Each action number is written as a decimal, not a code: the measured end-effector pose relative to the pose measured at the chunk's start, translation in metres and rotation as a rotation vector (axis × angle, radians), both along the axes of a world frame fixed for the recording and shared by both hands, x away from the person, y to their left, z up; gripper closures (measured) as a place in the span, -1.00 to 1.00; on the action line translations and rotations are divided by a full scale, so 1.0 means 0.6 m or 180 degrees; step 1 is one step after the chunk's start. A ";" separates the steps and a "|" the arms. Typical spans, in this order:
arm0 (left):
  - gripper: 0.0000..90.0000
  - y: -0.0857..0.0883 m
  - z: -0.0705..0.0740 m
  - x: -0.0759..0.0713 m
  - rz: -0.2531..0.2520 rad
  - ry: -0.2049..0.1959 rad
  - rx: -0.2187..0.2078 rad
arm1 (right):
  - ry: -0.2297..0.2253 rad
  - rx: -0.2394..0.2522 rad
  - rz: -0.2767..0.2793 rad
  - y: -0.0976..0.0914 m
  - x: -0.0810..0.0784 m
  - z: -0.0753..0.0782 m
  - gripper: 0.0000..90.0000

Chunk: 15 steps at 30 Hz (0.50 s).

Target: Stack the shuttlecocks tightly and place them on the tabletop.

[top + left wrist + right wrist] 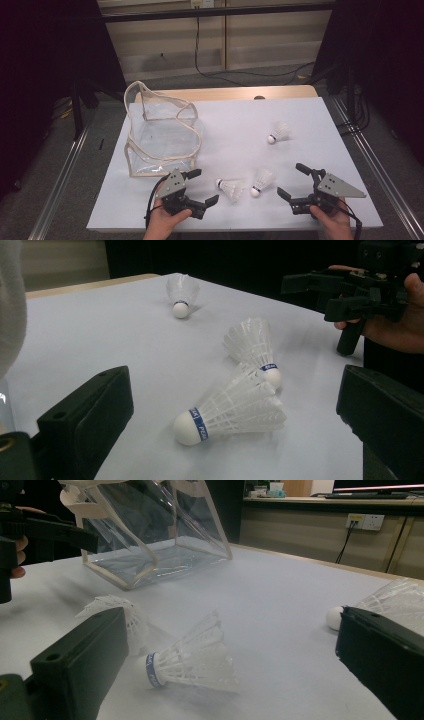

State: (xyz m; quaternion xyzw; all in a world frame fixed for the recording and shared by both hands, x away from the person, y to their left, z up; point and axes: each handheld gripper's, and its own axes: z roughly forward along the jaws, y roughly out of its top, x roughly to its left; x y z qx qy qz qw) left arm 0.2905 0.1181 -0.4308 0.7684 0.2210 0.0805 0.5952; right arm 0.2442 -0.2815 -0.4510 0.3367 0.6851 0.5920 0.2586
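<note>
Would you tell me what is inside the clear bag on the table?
The clear bag looks empty; through its walls only the white table shows. All three shuttlecocks lie outside it.

From above I see my left claw (202,187) at the lower middle-left of the frame, jaws spread, just below the clear bag (161,131) and beside the nearest shuttlecock (230,188) lying on the white bench (235,130). My right claw (294,181) sits at lower right, jaws also spread, near a second shuttlecock (261,181). A third shuttlecock (278,133) lies well apart, toward the centre-right of the frame.
</note>
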 end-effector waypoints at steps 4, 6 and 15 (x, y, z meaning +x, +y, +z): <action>-0.96 -0.007 0.002 0.001 0.0015 0.0017 0.0010 | -0.0006 -0.0009 -0.0001 0.000 0.000 0.000 -1.00; -0.96 -0.010 0.003 0.000 0.0015 0.0012 0.0039 | -0.0003 -0.0007 0.0001 0.000 0.000 0.000 -1.00; -0.95 -0.018 0.006 0.001 0.0029 0.0053 0.0075 | -0.0007 -0.0021 0.0001 0.003 0.001 -0.001 -1.00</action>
